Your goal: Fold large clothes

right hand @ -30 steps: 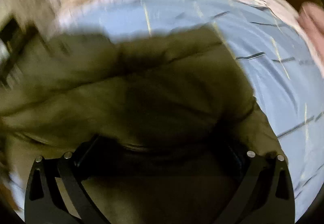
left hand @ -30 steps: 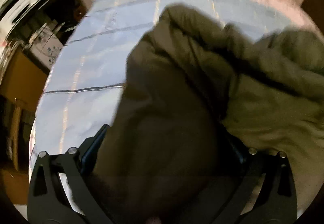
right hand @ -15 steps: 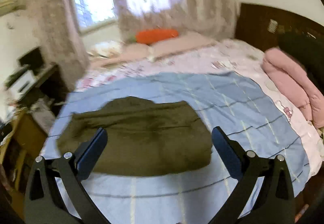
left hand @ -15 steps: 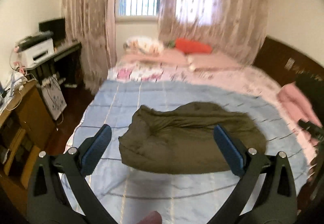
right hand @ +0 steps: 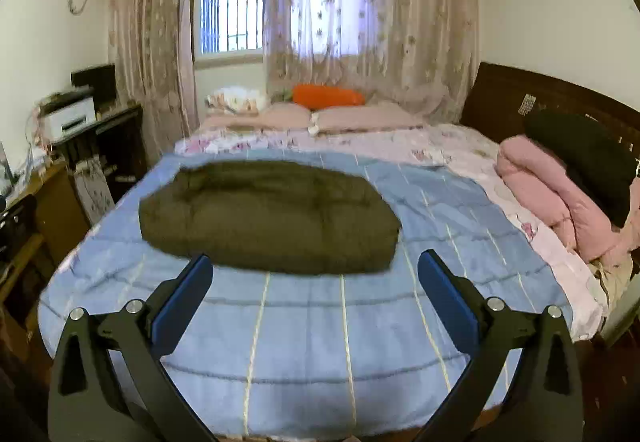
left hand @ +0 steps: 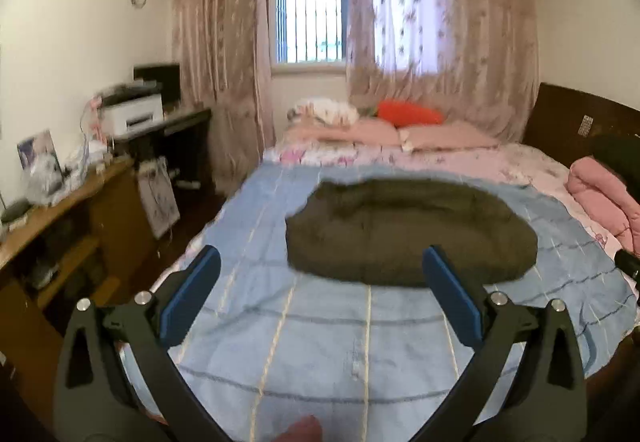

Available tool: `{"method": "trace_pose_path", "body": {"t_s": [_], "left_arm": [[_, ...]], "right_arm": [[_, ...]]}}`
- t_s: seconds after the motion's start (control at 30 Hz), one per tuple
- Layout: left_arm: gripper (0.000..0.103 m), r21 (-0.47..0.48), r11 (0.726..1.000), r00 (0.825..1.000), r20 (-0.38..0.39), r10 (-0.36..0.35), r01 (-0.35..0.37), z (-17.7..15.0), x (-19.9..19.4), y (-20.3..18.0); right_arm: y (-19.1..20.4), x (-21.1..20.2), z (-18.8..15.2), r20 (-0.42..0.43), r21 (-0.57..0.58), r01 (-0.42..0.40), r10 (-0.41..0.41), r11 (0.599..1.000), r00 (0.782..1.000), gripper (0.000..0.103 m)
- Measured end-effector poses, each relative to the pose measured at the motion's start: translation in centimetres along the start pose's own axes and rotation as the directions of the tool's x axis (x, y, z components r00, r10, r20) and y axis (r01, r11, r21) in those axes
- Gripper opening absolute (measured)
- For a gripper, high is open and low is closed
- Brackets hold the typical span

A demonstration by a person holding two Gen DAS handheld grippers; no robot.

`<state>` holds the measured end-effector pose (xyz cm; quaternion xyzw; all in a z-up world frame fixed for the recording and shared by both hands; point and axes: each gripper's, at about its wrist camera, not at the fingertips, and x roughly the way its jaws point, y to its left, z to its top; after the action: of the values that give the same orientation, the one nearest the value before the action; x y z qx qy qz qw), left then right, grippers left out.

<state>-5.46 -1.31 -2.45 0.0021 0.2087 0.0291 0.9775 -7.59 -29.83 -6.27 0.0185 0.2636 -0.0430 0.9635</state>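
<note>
One olive-green padded coat [left hand: 408, 232], folded into a compact bundle, lying mid-way across the blue checked quilt [left hand: 360, 342] and well short of the pink pillows [left hand: 448, 134]. Half a second ago seen from closer and lower; a second ago filling both views, bunched between the jaws. Now let go and backed away from: left gripper [left hand: 320, 294] spread wide and empty, near the quilt's front edge; right gripper [right hand: 316, 294] likewise spread, nothing between its blue pads [right hand: 182, 296]. Judging by the tidy bundle and the retreat, fold most likely finished. Beyond the quilt, rolled pink bedding [right hand: 548, 194] toward the headboard [right hand: 520, 98], printer [left hand: 132, 114] on the desk opposite.
</note>
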Motion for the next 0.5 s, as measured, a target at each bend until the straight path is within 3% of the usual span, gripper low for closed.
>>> {"method": "trace_pose_path", "body": {"t_s": [0.17, 0.5], "left_arm": [[0.101, 0.047, 0.999, 0.998, 0.059, 0.006, -0.009, 0.1, -0.1, -1.3], [0.101, 0.054, 0.998, 0.999, 0.041, -0.026, 0.024, 0.0, 0.5, -2.8]], "right_arm": [[0.7, 0.5, 0.2, 0.007, 0.003, -0.014, 0.014, 1.000, 1.000, 0.102], [1.6, 0.9, 0.0, -0.018, -0.011, -0.032, 0.031, 0.999, 0.999, 0.102]]}}
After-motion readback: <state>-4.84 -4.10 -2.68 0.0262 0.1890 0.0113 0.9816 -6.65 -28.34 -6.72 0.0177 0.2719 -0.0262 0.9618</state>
